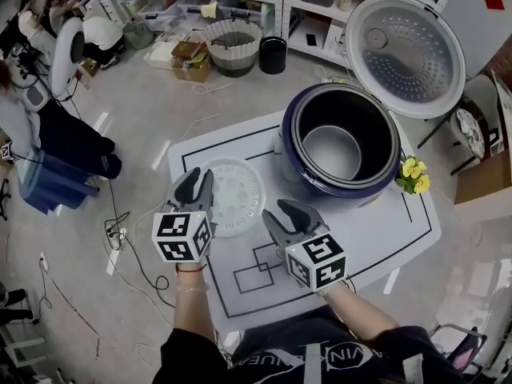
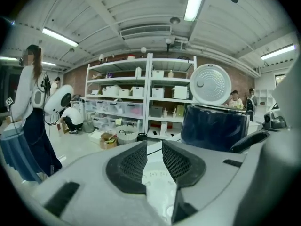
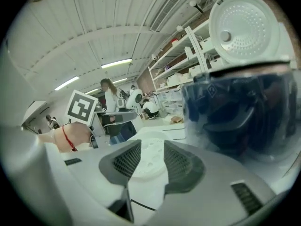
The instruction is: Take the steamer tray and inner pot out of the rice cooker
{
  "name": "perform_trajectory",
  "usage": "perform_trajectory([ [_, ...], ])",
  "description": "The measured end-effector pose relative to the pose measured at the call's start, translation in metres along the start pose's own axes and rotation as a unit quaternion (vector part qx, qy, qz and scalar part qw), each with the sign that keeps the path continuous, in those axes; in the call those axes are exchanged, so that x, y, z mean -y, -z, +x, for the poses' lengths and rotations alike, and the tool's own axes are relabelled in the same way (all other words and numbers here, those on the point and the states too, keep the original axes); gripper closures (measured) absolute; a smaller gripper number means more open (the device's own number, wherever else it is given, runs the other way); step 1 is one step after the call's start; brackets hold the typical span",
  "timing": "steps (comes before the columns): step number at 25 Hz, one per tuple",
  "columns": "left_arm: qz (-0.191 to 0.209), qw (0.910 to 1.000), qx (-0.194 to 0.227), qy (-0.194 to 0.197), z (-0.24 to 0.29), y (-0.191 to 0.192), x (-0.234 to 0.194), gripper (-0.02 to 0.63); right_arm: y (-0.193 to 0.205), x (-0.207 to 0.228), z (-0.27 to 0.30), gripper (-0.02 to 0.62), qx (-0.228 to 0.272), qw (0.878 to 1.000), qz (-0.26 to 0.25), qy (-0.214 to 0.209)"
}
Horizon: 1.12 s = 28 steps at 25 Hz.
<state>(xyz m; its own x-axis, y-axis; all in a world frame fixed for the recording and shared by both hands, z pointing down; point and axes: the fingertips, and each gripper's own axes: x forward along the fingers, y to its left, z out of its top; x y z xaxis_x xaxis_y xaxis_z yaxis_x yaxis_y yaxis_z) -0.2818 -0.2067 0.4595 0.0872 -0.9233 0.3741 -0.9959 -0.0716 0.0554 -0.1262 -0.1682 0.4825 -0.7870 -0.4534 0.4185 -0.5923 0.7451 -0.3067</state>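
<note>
Left gripper point(image 1: 198, 181) hangs over the left edge of the steamer tray point(image 1: 238, 196), jaws a little apart with nothing in them. The tray's lying flat on the white surface point(image 1: 384, 230), out of the cooker. Right gripper point(image 1: 274, 210) is just right of the tray, jaws wide and empty too. Further right, the inner pot point(image 1: 332, 152) sits inside the rice cooker point(image 1: 298, 162), with the lid point(image 1: 404, 46) flipped up.

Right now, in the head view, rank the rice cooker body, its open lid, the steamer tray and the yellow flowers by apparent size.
1. rice cooker body and open lid: they look alike, and the raised lid may sit nearer the camera, so unranked.
2. steamer tray.
3. yellow flowers.
</note>
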Motion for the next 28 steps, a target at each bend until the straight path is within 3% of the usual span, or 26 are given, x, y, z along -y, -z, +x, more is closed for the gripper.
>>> perform_trajectory([
  [8,0.022,0.9957,0.065,0.063,0.006,-0.065,0.062,0.522,-0.05,-0.012,-0.052,0.456,0.053,0.997,-0.056,-0.03],
  [12,0.024,0.9915,0.079,0.101,0.017,-0.087,0.097,0.522,-0.076,0.004,-0.078,0.46,0.083,0.994,-0.068,-0.02],
  [19,0.002,0.9839,0.087,0.156,0.042,-0.109,0.146,0.511,-0.115,0.062,-0.121,0.476,0.132,0.988,-0.072,0.044],
  [28,0.0,0.9826,0.061,0.175,0.067,-0.113,0.179,0.471,-0.137,0.155,-0.151,0.476,0.137,0.976,-0.083,0.149],
])
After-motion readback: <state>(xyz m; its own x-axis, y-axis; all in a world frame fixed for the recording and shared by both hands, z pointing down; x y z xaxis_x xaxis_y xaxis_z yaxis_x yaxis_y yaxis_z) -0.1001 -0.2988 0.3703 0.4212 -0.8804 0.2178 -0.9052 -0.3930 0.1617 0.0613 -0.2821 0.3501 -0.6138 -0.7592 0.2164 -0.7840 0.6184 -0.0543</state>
